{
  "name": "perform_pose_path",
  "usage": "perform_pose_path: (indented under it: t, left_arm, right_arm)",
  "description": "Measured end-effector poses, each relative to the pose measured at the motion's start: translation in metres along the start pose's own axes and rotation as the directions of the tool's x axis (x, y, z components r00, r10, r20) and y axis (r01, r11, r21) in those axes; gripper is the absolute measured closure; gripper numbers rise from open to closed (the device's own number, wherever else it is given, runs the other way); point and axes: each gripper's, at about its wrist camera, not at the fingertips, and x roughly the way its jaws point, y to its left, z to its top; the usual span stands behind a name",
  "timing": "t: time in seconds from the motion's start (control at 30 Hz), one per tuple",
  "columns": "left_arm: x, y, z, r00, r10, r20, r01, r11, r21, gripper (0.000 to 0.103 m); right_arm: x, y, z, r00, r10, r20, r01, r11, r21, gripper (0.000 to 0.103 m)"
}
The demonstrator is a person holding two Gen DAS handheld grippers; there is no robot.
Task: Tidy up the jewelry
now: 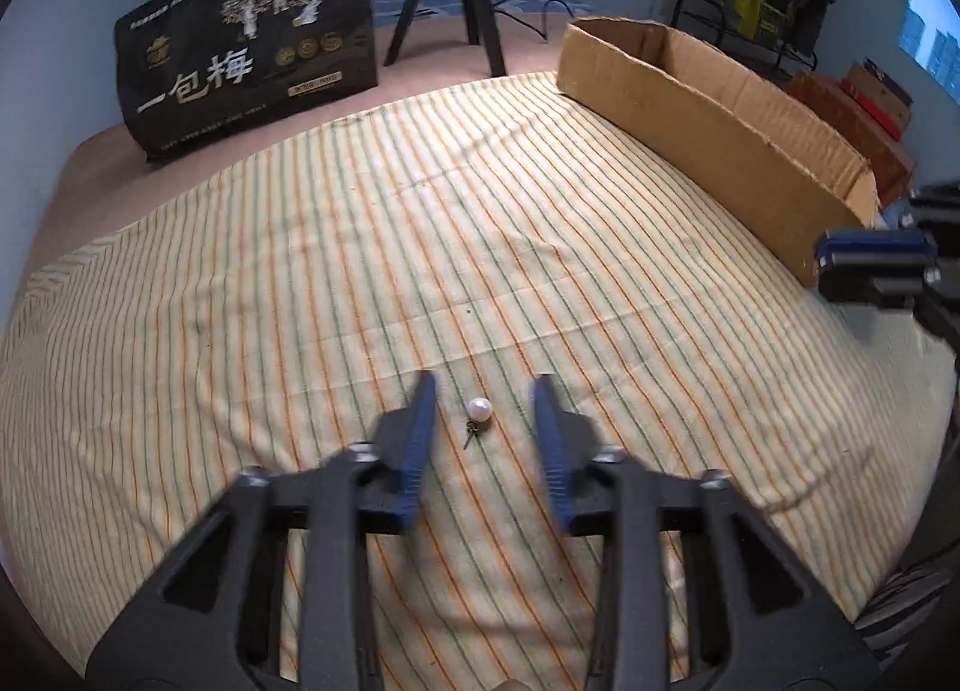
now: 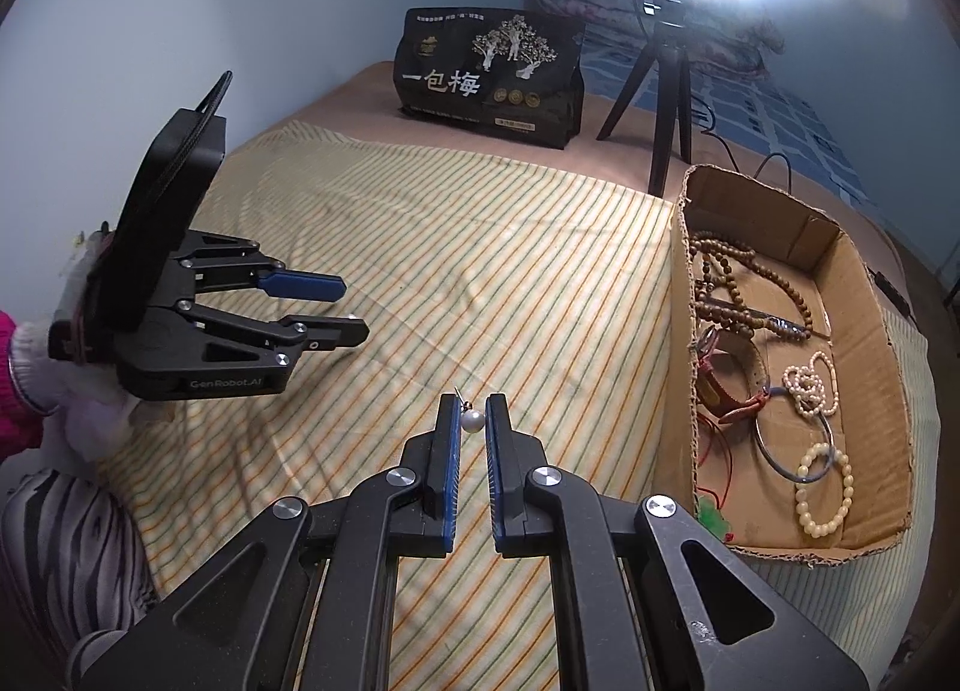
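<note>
Small white pearl earring with a thin brass post (image 2: 471,419) lies on the striped yellow-green cloth (image 2: 480,271) covering the bed. Right claw (image 2: 471,418) is narrowly apart, pads bracketing the pearl, not clamped as far as I can tell. Left claw (image 1: 485,409) is wide apart, hanging over the same earring (image 1: 479,409) in its own view. Brown cardboard tray (image 2: 681,283) sits at 3 o'clock of the pearl, already holding wooden bead strands (image 2: 750,283), a pearl string (image 2: 810,385) and a cream bead bracelet (image 2: 825,490). Judgement: earring is very light, hard, round, slippery, likely to squirt out. Pinch across the pearl's widest part, not the post, which looks bendable.
</note>
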Motion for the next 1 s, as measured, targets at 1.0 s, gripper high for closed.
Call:
perform_pose_path:
  t: [1.0]
  left_arm:
    - [-0.093, -0.009, 0.058, 0.966, -0.031, 0.257, 0.042, 0.999, -0.035, 0.096]
  right_arm:
    - [-0.085, -0.065, -0.018, 0.974, -0.173, 0.146, 0.146, 0.973, 0.177, 0.096]
